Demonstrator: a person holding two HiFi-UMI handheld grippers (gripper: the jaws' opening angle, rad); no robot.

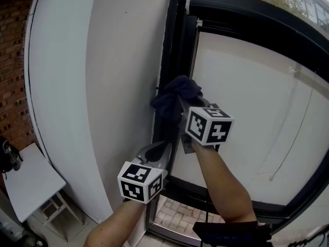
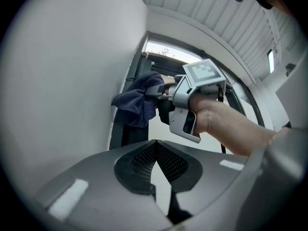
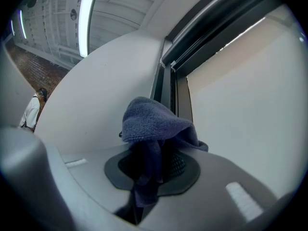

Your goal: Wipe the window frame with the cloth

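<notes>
Right gripper [image 3: 150, 165]: jaws clamped on dark blue cloth [image 1: 174, 93], which is bunched against black window frame [image 1: 172, 45]. Left gripper [image 2: 155, 148]: jaws together, nothing between them, lower beside frame.

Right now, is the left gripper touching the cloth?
Apart. The left gripper view shows the dark blue cloth well beyond the left gripper, held by the right gripper.
</notes>
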